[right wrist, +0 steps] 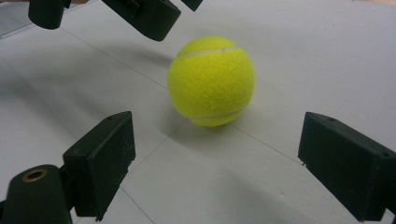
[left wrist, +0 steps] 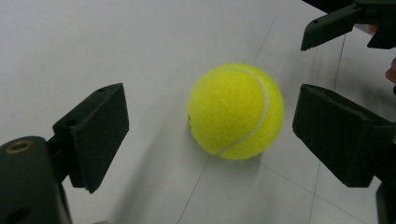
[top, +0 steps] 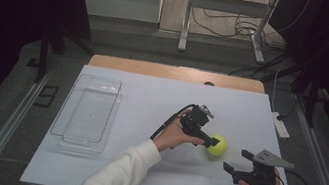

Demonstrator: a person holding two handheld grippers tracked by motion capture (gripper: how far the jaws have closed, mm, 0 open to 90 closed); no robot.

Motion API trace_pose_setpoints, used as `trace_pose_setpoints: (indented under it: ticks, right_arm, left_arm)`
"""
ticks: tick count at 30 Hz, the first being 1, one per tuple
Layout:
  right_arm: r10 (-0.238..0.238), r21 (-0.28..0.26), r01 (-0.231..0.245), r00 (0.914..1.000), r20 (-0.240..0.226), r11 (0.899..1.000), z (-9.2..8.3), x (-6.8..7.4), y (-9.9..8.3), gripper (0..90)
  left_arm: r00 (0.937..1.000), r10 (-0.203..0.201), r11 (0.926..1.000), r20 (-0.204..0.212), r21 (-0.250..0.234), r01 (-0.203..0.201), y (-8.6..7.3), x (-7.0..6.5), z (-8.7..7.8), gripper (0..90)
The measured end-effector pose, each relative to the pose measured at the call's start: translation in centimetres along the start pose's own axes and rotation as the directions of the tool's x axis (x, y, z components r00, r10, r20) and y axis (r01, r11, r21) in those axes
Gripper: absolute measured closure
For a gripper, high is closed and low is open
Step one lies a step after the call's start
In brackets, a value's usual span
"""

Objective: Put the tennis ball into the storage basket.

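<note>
Right claw (top: 234,161) agape near ball (top: 217,145); left claw (top: 211,142) straddles it

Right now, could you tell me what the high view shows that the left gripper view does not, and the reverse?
High view alone: the clear plastic tray on the table's left part, both of the person's hands and white sleeves, and the floor beyond. Left gripper view alone: the close gaps between the open left gripper and the ball's sides, with no contact. Both share the yellow tennis ball on the white table and the open right gripper nearby.
</note>
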State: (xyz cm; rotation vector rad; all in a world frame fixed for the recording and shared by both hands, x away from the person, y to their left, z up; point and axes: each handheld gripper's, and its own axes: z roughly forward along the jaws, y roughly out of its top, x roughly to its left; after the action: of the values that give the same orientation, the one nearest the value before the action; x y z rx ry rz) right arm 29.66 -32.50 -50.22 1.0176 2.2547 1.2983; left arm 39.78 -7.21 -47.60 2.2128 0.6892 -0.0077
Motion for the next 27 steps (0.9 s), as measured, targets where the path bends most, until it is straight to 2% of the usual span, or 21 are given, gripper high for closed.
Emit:
trace_pose_setpoints:
  ticks: [15,27]
  right_arm:
    - [-0.001,0.008,0.001,1.0000,0.001,1.000,0.1,0.0,0.0,11.1]
    - [0.000,0.005,0.000,1.0000,-0.002,1.000,0.1,0.0,-0.1,11.1]
  left_arm:
    - [0.9998,-0.017,0.9995,-0.003,0.027,0.017,0.6,-0.3,1.8,7.1]
    - [0.9999,-0.015,0.9986,0.001,0.050,0.015,0.8,-0.8,3.2,7.4]
